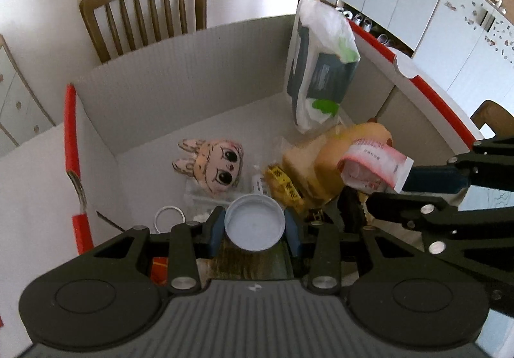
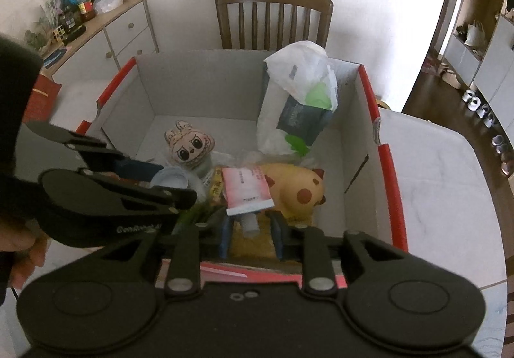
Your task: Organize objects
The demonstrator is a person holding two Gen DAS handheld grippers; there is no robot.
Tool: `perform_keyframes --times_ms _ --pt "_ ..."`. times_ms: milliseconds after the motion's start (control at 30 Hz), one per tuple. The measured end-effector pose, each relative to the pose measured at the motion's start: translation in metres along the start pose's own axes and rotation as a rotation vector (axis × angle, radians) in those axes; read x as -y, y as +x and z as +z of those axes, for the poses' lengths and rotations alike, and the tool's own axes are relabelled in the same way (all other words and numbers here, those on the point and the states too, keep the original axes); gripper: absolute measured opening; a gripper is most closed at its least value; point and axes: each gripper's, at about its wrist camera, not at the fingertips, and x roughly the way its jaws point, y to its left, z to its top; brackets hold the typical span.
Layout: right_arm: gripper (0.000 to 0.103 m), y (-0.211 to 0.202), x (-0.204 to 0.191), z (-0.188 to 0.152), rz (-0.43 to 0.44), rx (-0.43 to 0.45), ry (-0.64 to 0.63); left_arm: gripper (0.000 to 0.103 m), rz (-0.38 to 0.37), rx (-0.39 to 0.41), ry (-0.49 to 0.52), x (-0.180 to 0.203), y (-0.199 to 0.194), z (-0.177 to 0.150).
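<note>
An open white cardboard box with red rims (image 1: 180,69) (image 2: 199,85) holds the objects. My left gripper (image 1: 254,226) hangs low inside it, shut on a round pale-blue lid (image 1: 254,223) (image 2: 168,179) gripped across its rim. My right gripper (image 2: 250,229) stands open over a pink and white tube (image 2: 245,189) (image 1: 376,168). The tube's narrow cap end sits between the pads with a gap on each side. The tube rests on a yellow plush animal (image 2: 295,191). A doll head with rabbit ears (image 1: 213,165) (image 2: 189,146) lies on the box floor.
A wipes pack in a white plastic bag (image 1: 321,75) (image 2: 295,107) leans in the far right corner. A yellow packet (image 1: 284,186) and a white ring (image 1: 169,218) lie near the lid. Behind the box stands a wooden chair (image 2: 273,17). The box sits on a marble table (image 2: 433,181).
</note>
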Motion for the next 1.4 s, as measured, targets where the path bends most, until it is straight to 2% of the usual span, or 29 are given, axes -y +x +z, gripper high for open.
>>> perform_keyframes --times_ms 67,133,200,400,500,800,1300,1400 --pt "0.039 -0.003 0.001 0.000 0.000 0.005 -0.005 0.039 -0.001 -0.001 -0.011 0.000 0.000 -0.001" --pt "0.041 -0.006 0.001 -0.001 -0.006 0.011 -0.013 0.046 -0.009 -0.001 -0.020 -0.001 -0.001 -0.001" --pt "0.041 -0.009 0.002 -0.001 -0.010 0.015 -0.013 0.057 -0.013 0.009 -0.038 -0.003 -0.003 -0.003" --pt "0.044 -0.020 0.008 -0.005 -0.011 0.032 -0.009 0.063 -0.044 0.048 -0.083 -0.003 -0.016 -0.008" --pt "0.052 -0.028 0.010 -0.008 -0.006 0.048 -0.009 0.069 -0.060 0.069 -0.082 0.001 -0.025 -0.012" --pt "0.054 -0.060 0.013 -0.012 0.006 0.099 -0.007 0.070 -0.066 0.145 -0.107 0.003 -0.056 -0.018" --pt "0.056 -0.114 0.001 -0.025 0.058 0.193 -0.037 0.070 -0.091 0.301 -0.106 0.021 -0.135 -0.041" --pt "0.063 -0.124 -0.001 -0.030 0.066 0.213 -0.040 0.070 -0.080 0.328 -0.111 0.025 -0.148 -0.048"
